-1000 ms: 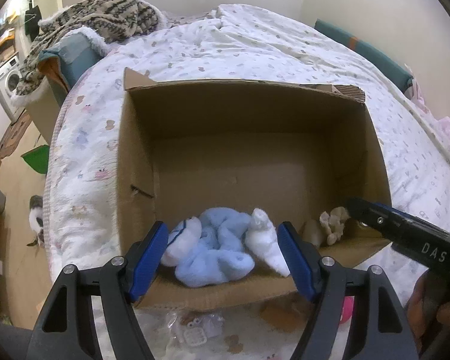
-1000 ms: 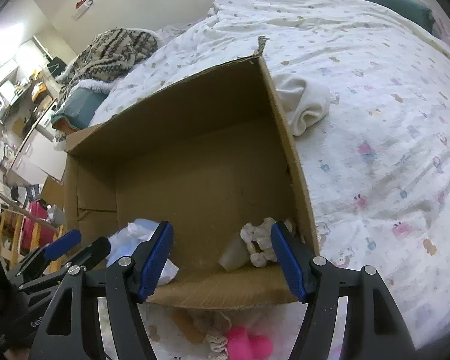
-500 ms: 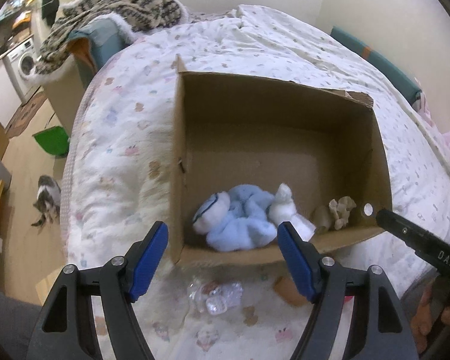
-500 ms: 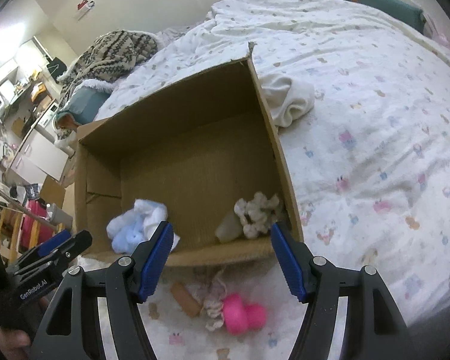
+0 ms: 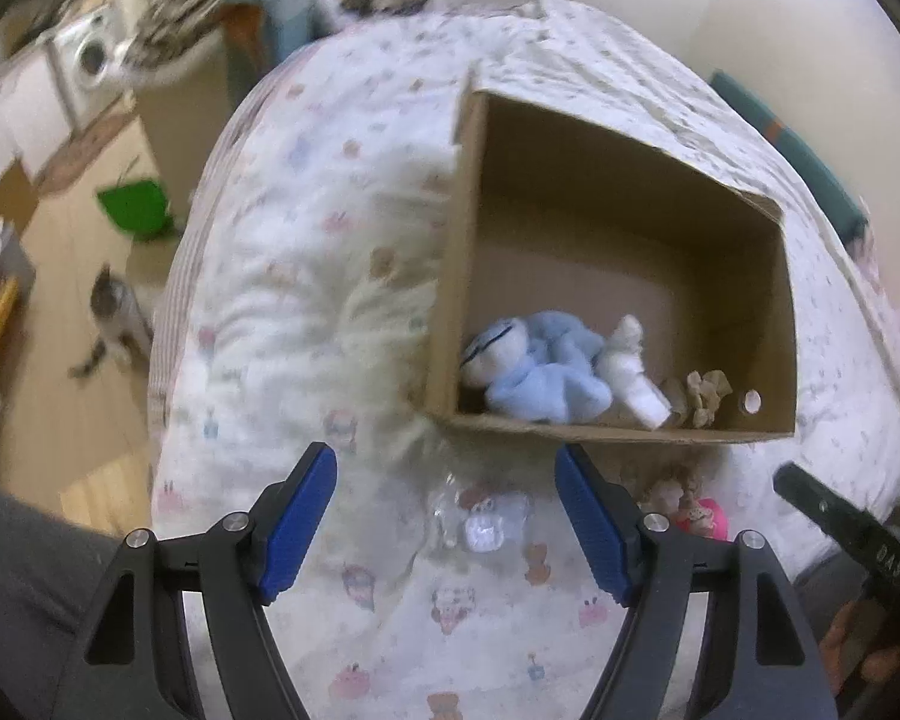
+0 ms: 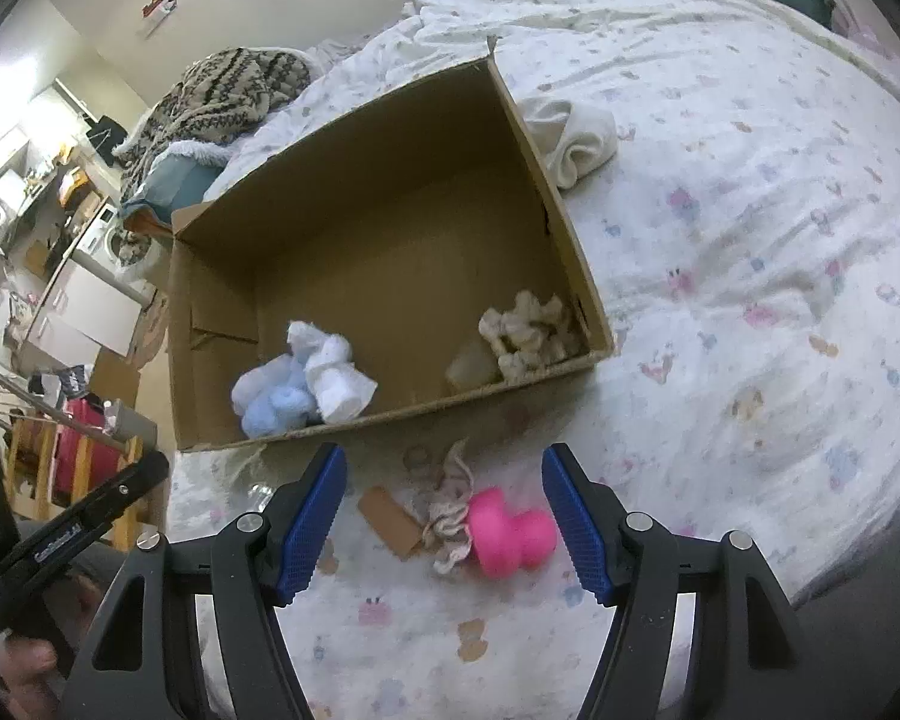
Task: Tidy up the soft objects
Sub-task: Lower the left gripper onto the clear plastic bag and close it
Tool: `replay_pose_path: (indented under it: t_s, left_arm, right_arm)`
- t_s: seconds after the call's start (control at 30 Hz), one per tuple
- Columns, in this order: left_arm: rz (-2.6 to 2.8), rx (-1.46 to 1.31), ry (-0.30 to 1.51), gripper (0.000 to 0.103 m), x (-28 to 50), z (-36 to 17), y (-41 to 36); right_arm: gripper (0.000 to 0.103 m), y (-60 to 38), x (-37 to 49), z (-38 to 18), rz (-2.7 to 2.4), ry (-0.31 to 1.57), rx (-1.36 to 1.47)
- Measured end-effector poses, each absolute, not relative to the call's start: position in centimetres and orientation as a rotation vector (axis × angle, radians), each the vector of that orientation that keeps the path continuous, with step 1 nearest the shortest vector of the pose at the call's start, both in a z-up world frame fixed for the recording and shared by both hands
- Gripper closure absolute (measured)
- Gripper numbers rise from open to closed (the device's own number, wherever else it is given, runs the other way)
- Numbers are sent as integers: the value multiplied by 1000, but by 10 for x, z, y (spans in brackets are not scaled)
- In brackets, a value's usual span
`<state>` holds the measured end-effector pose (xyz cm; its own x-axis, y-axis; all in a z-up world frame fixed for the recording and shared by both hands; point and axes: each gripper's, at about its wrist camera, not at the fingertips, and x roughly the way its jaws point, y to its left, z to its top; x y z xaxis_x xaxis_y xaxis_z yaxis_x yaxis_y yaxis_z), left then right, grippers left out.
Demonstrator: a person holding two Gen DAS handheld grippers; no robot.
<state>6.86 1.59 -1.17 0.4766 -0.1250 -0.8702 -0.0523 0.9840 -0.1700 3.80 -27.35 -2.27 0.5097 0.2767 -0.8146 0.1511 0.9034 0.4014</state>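
The bed (image 6: pixel 750 210) fills both views, its patterned sheet (image 5: pixel 306 312) spread under everything. Ahead of both grippers sits the cardboard box (image 6: pixel 354 276), open at the top. Inside, along the near wall, a blue and white plush toy (image 5: pixel 540 366) lies toward the left corner, with a beige knotted soft thing (image 6: pixel 525 330) in the right corner; the rest of the box floor is bare.

Left gripper (image 5: pixel 447 516), jaws standing wide, nothing between them, hanging over the sheet just short of the box's near wall. Below its gap lies a clear crinkled plastic packet (image 5: pixel 483 516). To its left the bed edge drops to a wooden floor (image 5: pixel 72 372).

Right gripper (image 6: pixel 444 516), jaws also wide and empty. Between its fingers, on the sheet in front of the box, lies a bright pink soft toy (image 6: pixel 510 531), a pale rag-like piece (image 6: pixel 450 516) touching its left side, and a small brown card tag (image 6: pixel 390 519) just left of that. To its right, open sheet runs wide and clear.

The right wrist view alone shows a rolled white cloth (image 6: pixel 576 138) outside the box against its right wall. The left wrist view alone shows a cat (image 5: pixel 111 324) on the floor and a green bin (image 5: pixel 135 204); it catches only a sliver of the pink toy.
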Motion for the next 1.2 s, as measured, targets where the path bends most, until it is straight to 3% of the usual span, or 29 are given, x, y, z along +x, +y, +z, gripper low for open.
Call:
replay_pose_path:
  t_s: [0.4, 0.9, 0.93, 1.1, 1.2]
  left_arm:
    - [26, -306, 1226, 30, 73, -56, 31]
    - [-12, -35, 1361, 31, 90, -123, -40]
    - [-9, -21, 1355, 34, 89, -123, -42]
    - [-34, -7, 1332, 74, 88, -119, -48]
    - [-49, -31, 1334, 79, 87, -115, -48]
  right_arm:
    - [32, -290, 40, -47, 3, 1127, 583]
    - [32, -306, 44, -73, -34, 1211, 711]
    - [32, -306, 45, -76, -34, 1223, 719]
    - [32, -310, 46, -91, -54, 1286, 750]
    - [32, -312, 46, -97, -62, 1312, 770]
